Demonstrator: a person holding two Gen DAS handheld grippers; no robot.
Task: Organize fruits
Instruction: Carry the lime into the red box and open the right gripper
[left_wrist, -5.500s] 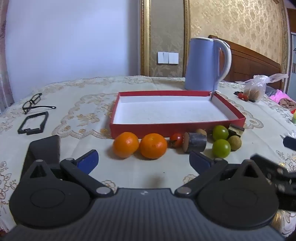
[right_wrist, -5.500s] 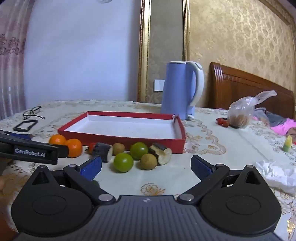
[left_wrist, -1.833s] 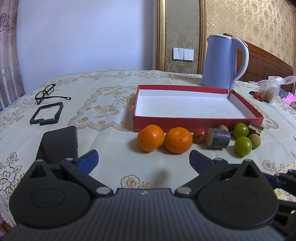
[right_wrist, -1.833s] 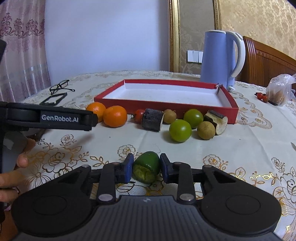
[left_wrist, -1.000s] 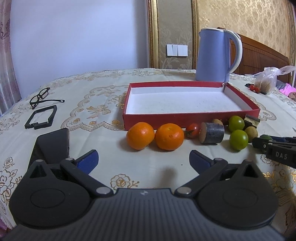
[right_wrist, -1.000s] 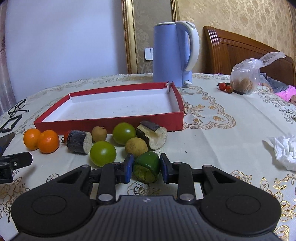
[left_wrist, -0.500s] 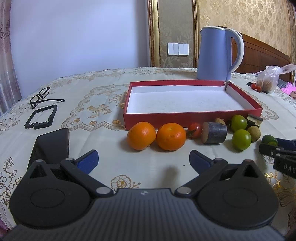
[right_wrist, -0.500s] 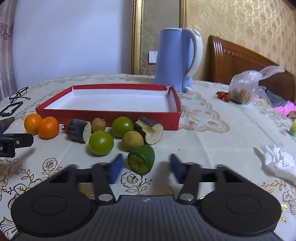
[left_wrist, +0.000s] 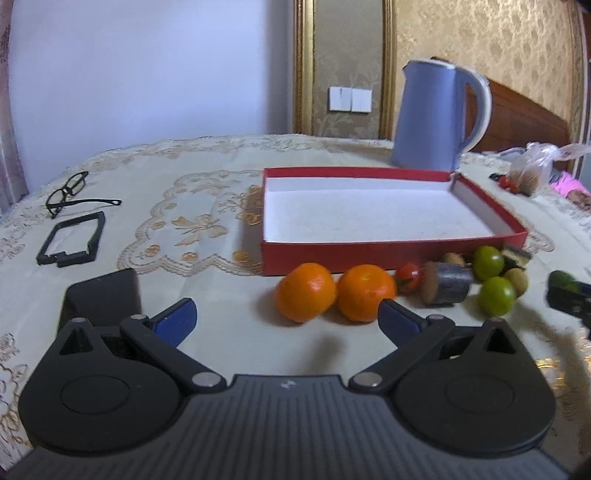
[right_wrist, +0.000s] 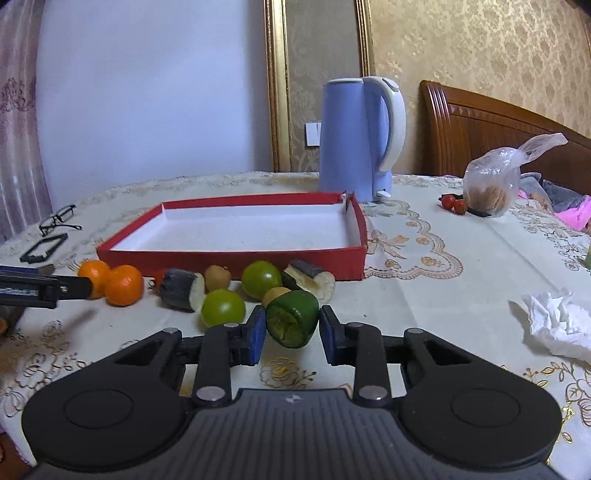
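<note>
Your right gripper (right_wrist: 291, 334) has its jaws narrowed around the green pepper piece (right_wrist: 291, 322), seemingly just touching, left gripper (left_wrist: 286, 321) wide and empty; a weak pinch could drop it before the red tray (right_wrist: 236, 255) at twelve o'clock.

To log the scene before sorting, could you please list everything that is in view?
tray: 1, red, white inside, centre, empty
oranges: 2, orange, before tray's left end
cherry tomatoes: 1 red beside oranges; 2 red by bag
eggplant pieces: 2, dark-skinned, before tray
round fruits: 2, green, before tray
small fruits: 2, brown, among those
pepper piece: 1, green, between right fingers
kettle: 1, blue, behind tray
glasses: 1, black, far left
frame: 1, black, near glasses
flat object: 1, black, by left gripper
bag: 1, clear, far right
tissue: 1, white, right
left gripper: 1, black, fingers wide apart
right gripper: 1, black, fingers close around pepper piece; contact unclear
</note>
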